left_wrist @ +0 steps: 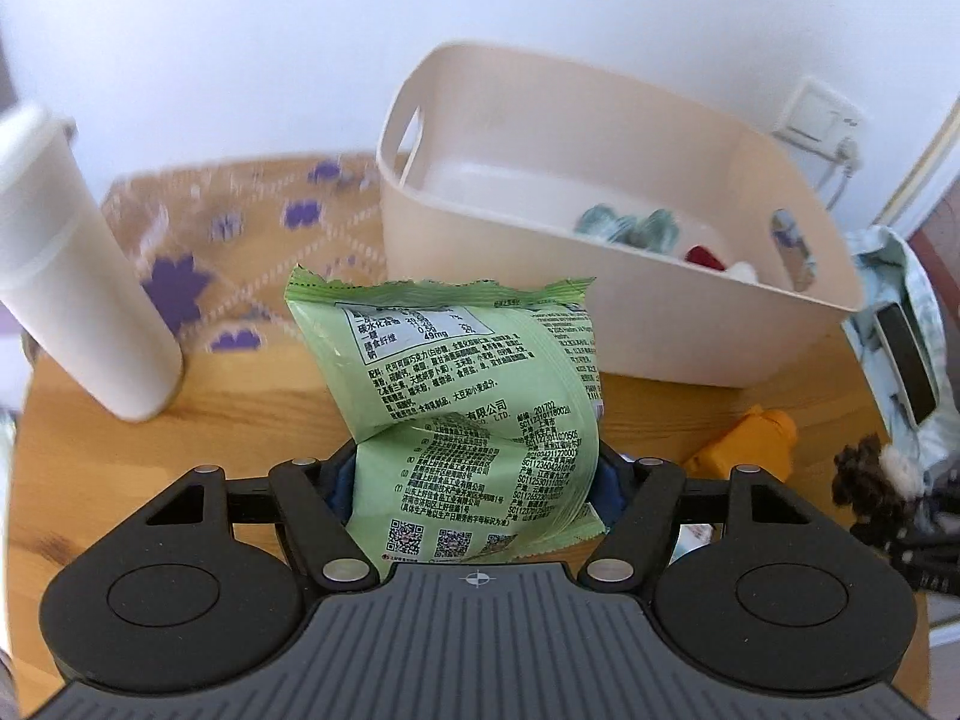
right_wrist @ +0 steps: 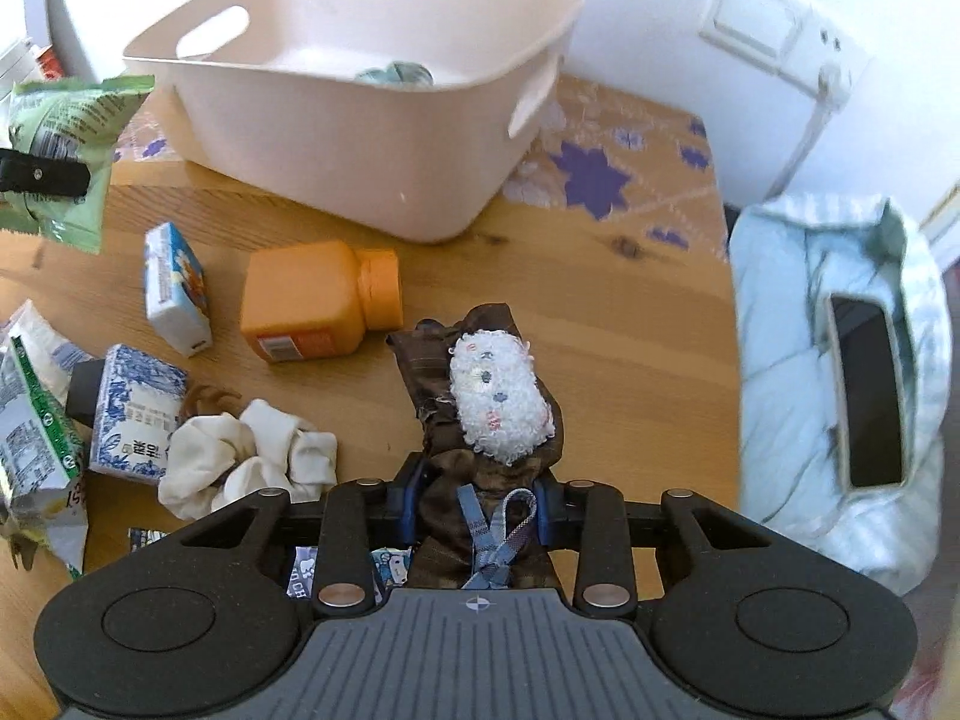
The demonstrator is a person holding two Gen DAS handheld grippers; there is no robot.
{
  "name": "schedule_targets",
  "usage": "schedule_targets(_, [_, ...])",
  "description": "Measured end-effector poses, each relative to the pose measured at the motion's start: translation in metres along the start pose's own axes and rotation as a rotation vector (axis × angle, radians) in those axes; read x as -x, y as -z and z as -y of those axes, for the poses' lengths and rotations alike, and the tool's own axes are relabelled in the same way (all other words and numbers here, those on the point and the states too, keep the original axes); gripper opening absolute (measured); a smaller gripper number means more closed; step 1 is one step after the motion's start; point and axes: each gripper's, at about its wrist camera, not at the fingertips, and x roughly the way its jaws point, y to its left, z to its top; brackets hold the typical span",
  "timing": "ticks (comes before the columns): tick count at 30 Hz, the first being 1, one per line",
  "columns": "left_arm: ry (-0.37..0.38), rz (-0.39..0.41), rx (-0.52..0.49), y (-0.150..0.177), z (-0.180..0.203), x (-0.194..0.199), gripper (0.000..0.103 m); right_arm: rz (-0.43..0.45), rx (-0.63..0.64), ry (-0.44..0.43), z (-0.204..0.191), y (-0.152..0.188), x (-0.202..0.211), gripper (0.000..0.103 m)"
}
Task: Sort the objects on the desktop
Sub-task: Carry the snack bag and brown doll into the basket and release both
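My left gripper point(left_wrist: 477, 495) is shut on a green snack packet point(left_wrist: 456, 396) and holds it above the wooden table, in front of the beige bin point(left_wrist: 540, 276). The packet also shows at the far left of the right wrist view point(right_wrist: 66, 138). My right gripper point(right_wrist: 480, 507) is shut on a brown cloth item with a fluffy white patch point(right_wrist: 498, 396), lifted over the table. The bin point(right_wrist: 336, 138) holds a teal cloth point(right_wrist: 396, 73) and a red item point(left_wrist: 705, 256).
On the table lie an orange bottle point(right_wrist: 318, 306), two small cartons point(right_wrist: 177, 291) point(right_wrist: 135, 414), a white cloth point(right_wrist: 252, 459) and torn packets point(right_wrist: 36, 438). A white cup point(left_wrist: 72, 276) stands left. A pale padded bag point(right_wrist: 840, 384) lies at the right edge.
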Motion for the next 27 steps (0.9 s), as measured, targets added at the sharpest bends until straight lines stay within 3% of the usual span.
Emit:
schedule_targets(12, [-0.016, 0.110, -0.023, -0.013, 0.003, 0.053, 0.072, 0.122, 0.068, -0.006, -0.002, -0.039, 0.048, 0.032])
schedule_targets(27, [-0.034, 0.225, -0.086, -0.080, 0.036, 0.085, 0.072, 0.245, 0.090, 0.002, 0.008, -0.107, 0.081, 0.032])
